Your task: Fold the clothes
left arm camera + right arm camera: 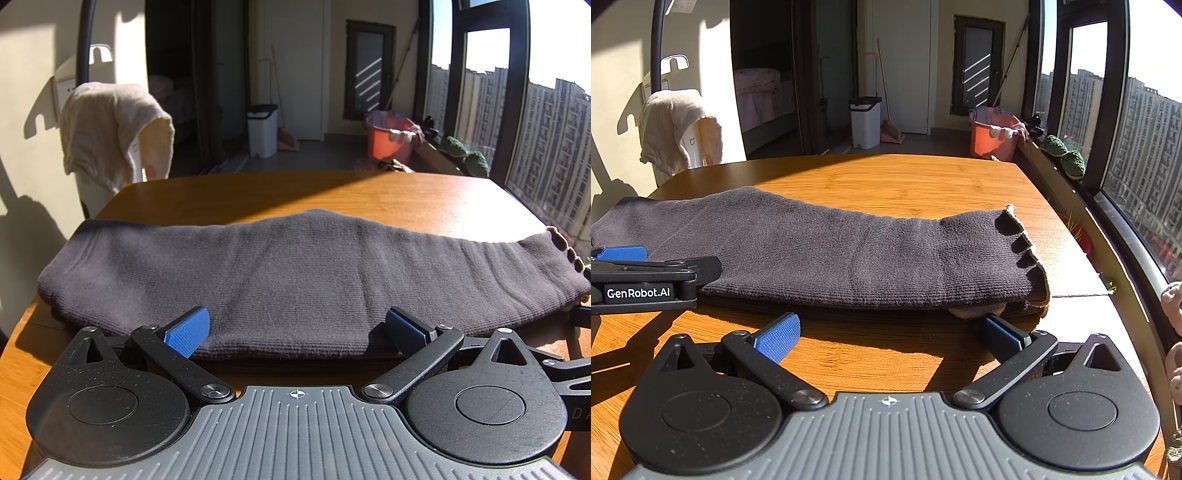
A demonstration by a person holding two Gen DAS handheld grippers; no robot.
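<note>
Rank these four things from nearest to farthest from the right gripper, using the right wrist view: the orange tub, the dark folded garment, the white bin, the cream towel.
From the right gripper:
1. Dark folded garment, on the table just ahead.
2. Cream towel, draped past the table's far left corner.
3. Orange tub, on the floor, far right by the window.
4. White bin, farther back by the door, centre.

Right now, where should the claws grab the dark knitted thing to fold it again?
Probably by its two short ends. The dark knitted garment lies as a long flat band across the table. The right claw, open, could slide in low from the near edge at the scalloped end; the left claw, also open, would shift toward the opposite end.
</note>
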